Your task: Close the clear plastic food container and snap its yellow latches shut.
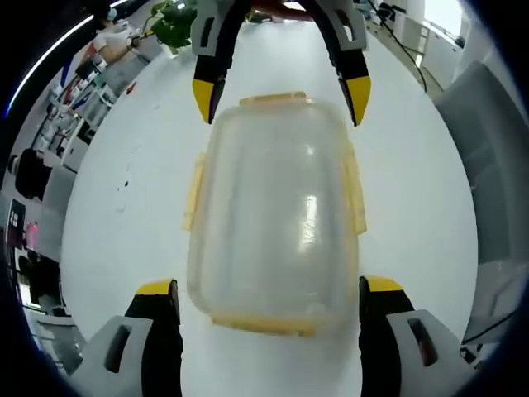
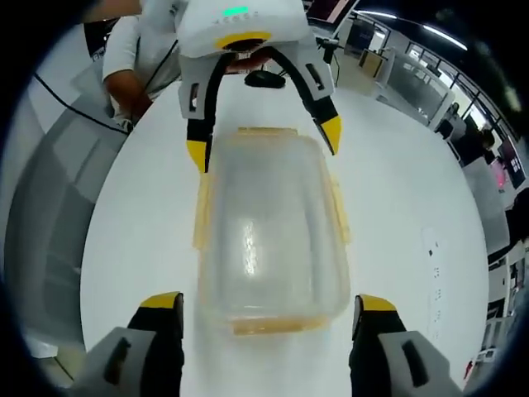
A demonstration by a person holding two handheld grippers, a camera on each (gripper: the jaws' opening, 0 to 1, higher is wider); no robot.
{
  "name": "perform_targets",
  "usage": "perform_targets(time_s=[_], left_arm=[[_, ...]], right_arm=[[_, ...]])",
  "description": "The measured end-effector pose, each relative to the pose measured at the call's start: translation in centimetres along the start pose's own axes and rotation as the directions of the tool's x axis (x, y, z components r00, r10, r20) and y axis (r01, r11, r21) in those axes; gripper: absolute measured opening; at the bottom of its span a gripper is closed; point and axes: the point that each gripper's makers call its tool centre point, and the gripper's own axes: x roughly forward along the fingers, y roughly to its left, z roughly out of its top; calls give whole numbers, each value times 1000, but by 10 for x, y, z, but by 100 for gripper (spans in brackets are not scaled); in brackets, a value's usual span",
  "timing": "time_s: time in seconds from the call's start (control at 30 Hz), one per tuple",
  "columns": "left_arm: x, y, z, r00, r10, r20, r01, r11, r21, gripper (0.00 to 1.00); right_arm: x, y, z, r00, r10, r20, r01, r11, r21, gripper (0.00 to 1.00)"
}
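A clear plastic food container (image 1: 277,211) lies lid-up on a white table (image 1: 132,215), midway between the two grippers, and nothing can be made out inside it — the frosted plastic shows only a glare streak on the lid. Its long axis runs straight from one gripper to the other, one short end toward each, so in both views it stretches from bottom to top of the picture. Yellow latches (image 1: 356,192) sit along both long sides and at both short ends; whether any is snapped down cannot be told, since the side ones appear as thin strips lying against the walls. In the left gripper view the left gripper (image 1: 269,289) has its jaws spread wide, one yellow tip on each side of the near short end, not touching it, while the right gripper (image 1: 281,95) comes in from the top, its jaws also parted, straddling the far end. The right gripper view mirrors this: the right gripper (image 2: 270,304) stands open around its near end of the container (image 2: 269,223), and the left gripper (image 2: 264,141) stands open at the far end. Behind it a person's sleeve (image 2: 136,41) shows, cut off at the edge — the room beyond is cluttered and blurred.
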Motion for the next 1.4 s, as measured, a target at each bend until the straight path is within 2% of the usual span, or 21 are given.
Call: perform_targets(time_s=[0.23,0.47,0.63,0.73,0.9,1.1,1.2,1.4], left_arm=[[-6,-2,-3,1000,24,8,-24,1000,-7,89],[-14,-6,-2,997,64,46,-61,997,-54,90],[-19,-12,-2,994,80,71,-72,992,-103,90],[-23,-15,-1,991,91,96,-75,984,-159,90],[-29,-22,-2,987,121,108,-100,979,-178,89],[-35,-35,-3,984,126,128,-96,971,-217,89],[-40,-38,2,976,142,164,-98,962,-253,89],[-47,-49,4,971,170,170,-121,957,-265,88]], right_arm=[[-7,0,-1,999,-34,23,34,999,26,84],[-13,6,-3,996,-73,50,69,994,80,85],[-17,12,-3,991,-106,75,96,987,127,84],[-18,15,-2,989,-119,87,106,983,149,84],[-23,18,0,978,-173,114,150,971,188,82],[-29,23,-1,967,-217,136,181,955,234,81],[-31,28,-2,962,-231,142,190,948,256,82],[-38,36,-1,943,-281,180,214,923,320,82]])
